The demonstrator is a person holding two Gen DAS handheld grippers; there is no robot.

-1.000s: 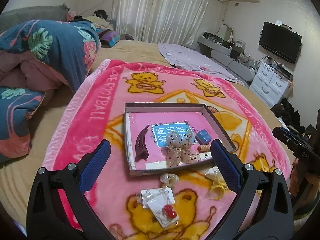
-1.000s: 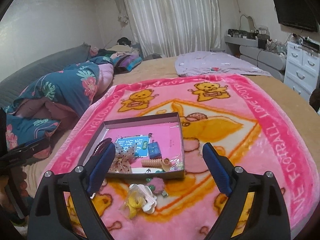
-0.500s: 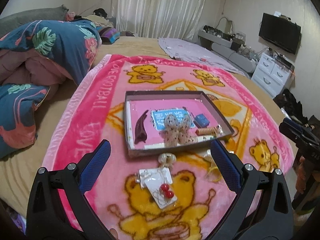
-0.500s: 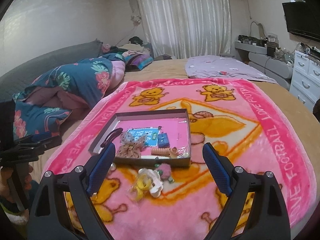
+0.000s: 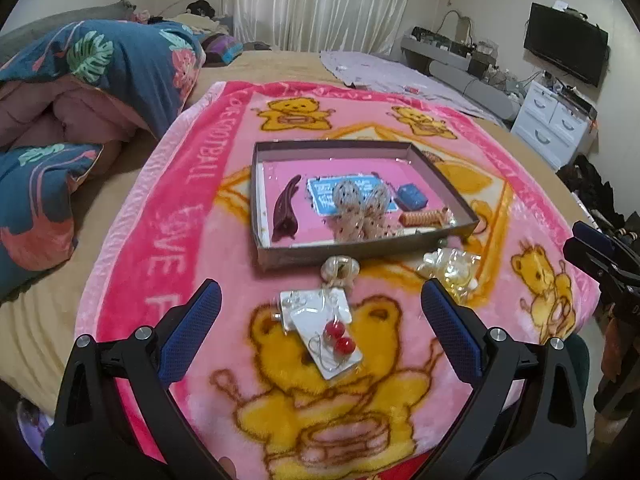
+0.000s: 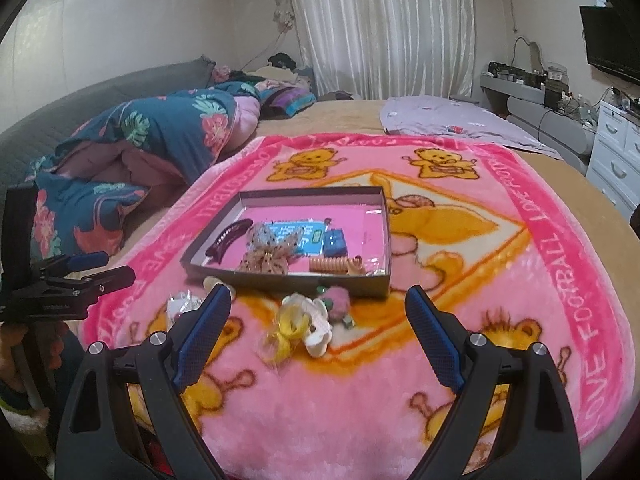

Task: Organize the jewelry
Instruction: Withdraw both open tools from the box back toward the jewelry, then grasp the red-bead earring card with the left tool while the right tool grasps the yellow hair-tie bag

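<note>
- Jewelry lies in two groups on the pink bear-print blanket (image 5: 168,216) that covers the bed: some inside the shallow box (image 5: 344,254), some loose on the blanket in front of the box's near wall.
- Inside the box: a dark maroon hair clip (image 5: 285,210) at the left, a spotted beige bow (image 5: 360,210) in the middle on a blue printed card (image 5: 324,196), a small blue box (image 5: 412,195) and an orange spiral hair tie (image 5: 422,217) at the right.
- My left gripper (image 5: 320,312) is empty, fingers wide apart; between them on the blanket lies a white card with two red bead earrings (image 5: 334,340).
- My right gripper (image 6: 318,320) is also empty with fingers spread wide; a yellow-and-white hair clip (image 6: 300,322) lies between them, a fuzzy pink piece (image 6: 336,295) just beyond it.
- A clear ring-shaped clip (image 5: 339,269) sits touching or just beside the box's near wall; I cannot tell which.
</note>
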